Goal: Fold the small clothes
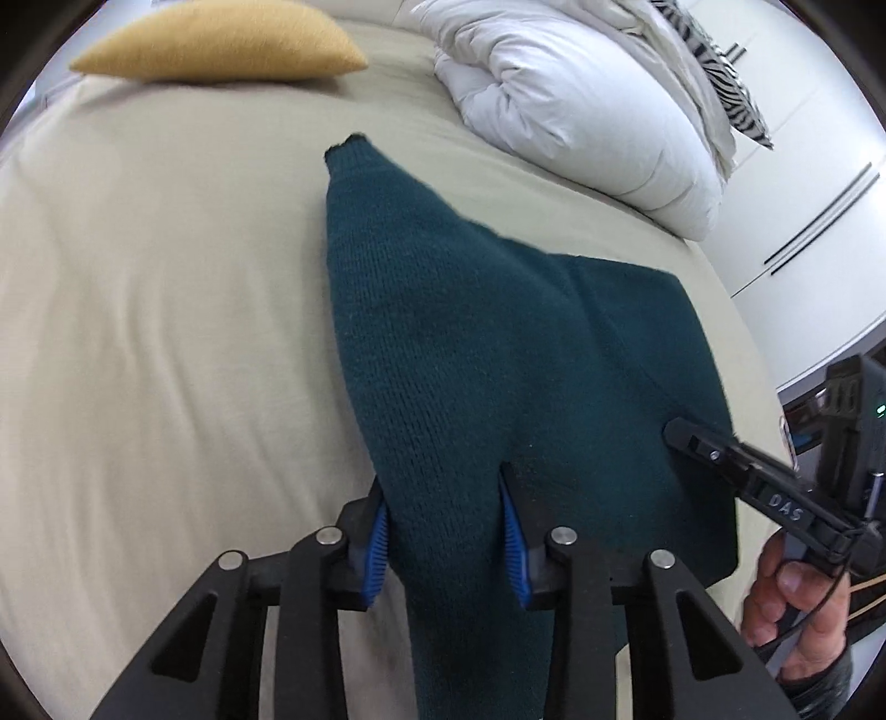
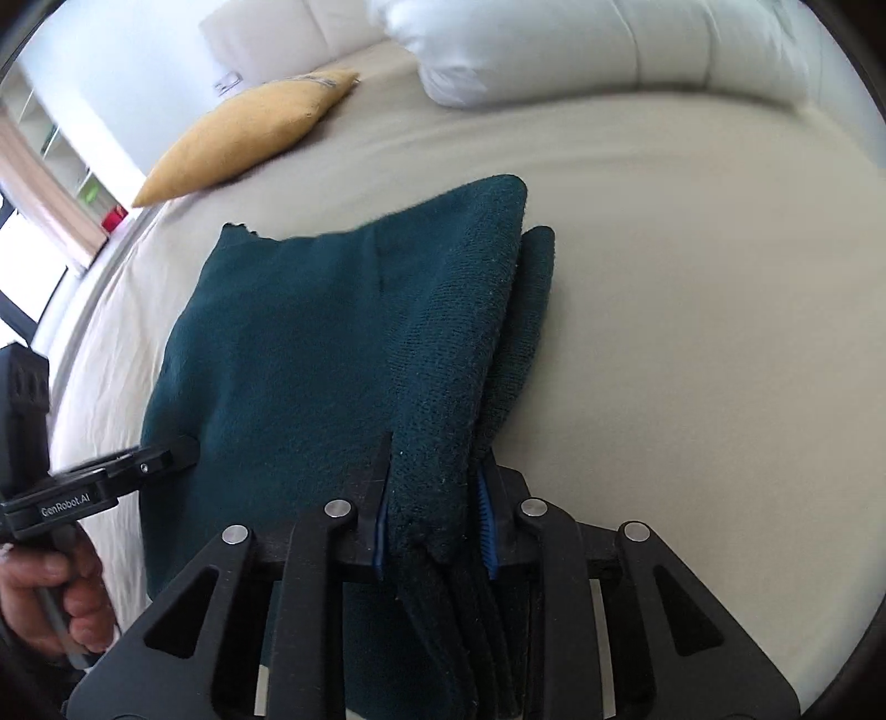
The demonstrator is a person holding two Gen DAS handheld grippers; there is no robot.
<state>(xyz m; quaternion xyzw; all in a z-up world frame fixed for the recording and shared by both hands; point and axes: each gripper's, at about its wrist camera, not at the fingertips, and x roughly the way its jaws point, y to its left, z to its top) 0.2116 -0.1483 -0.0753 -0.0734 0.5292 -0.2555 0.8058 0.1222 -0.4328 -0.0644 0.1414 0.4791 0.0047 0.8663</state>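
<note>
A dark teal knitted sweater lies on the beige bed sheet. My left gripper is shut on a bunched part of it near its near edge, the cloth running up between the blue pads. My right gripper is shut on the sweater's folded right side, where several layers are stacked. In the left wrist view the right gripper shows at the right, tips on the sweater. In the right wrist view the left gripper shows at the left, on the sweater's edge.
A mustard yellow cushion lies at the far side of the bed, also in the right wrist view. A white duvet is piled at the back right. White cupboards stand beyond the bed's right edge.
</note>
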